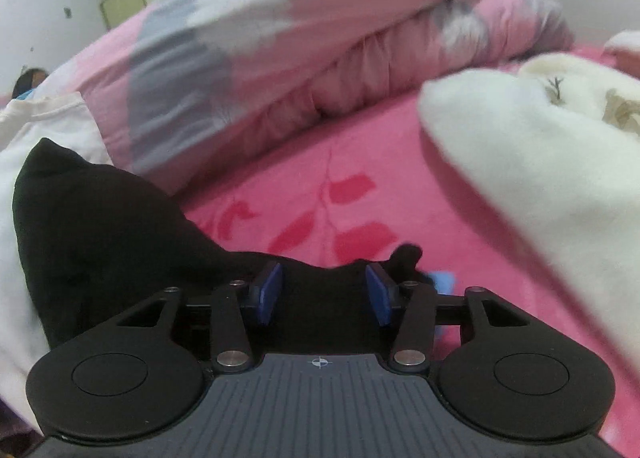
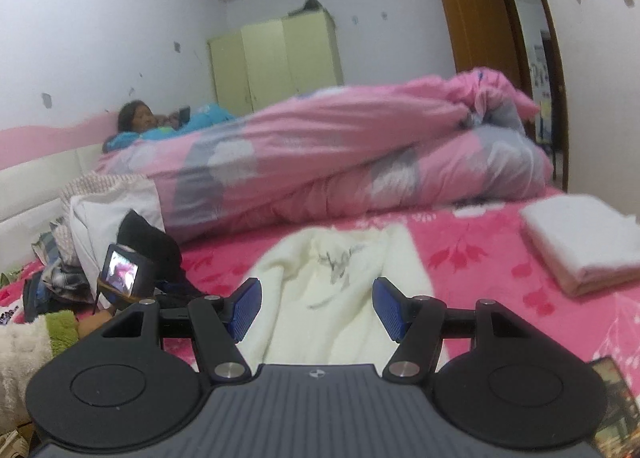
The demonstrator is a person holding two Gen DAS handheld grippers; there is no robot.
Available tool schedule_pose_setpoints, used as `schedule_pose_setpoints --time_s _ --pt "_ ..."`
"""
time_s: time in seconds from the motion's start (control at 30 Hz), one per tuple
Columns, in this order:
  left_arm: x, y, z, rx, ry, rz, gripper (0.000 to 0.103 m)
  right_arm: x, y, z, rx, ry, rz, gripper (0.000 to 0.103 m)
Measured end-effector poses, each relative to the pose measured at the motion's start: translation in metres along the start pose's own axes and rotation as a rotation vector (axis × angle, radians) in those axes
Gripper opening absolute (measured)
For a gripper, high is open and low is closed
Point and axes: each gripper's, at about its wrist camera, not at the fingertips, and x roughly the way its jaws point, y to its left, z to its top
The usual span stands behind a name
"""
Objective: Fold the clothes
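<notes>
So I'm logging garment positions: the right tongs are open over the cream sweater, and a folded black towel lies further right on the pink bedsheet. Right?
Not quite: the folded towel is white, as the right wrist view shows. The right tongs are open over the cream sweater on the pink bedsheet.

Both wrist views low over bed (image 2: 500, 242), facing rolled quilt (image 1: 280, 38); left nearer.

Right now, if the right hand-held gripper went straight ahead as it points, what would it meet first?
Probably the cream garment spread on the pink bedsheet; it lies directly between the open fingers of the right hand-held gripper. Depth is unclear.
</notes>
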Motion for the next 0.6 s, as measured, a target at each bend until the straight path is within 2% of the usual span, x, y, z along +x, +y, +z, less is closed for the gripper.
schedule_pose_setpoints --time_s 0.17,0.23,0.33,0.4,0.6 --pt "0.006 0.052 -0.024 0.064 -0.041 0.078 0.026 0.028 -0.011 -0.002 0.025 0.067 -0.066 0.065" --pt "0.007 0.079 -0.035 0.068 -0.051 0.029 0.014 0.036 -0.020 -0.004 0.080 0.085 -0.068 0.065" --pt "0.000 0.095 -0.044 0.139 -0.066 -0.021 0.013 0.045 -0.030 -0.006 0.128 0.103 -0.085 0.065" --pt "-0.003 0.091 -0.046 0.190 -0.068 -0.023 0.013 0.050 -0.033 -0.007 0.147 0.113 -0.099 0.065" --pt "-0.024 0.071 -0.030 0.166 -0.015 0.004 0.016 0.047 -0.040 -0.007 0.174 0.108 -0.097 0.065"
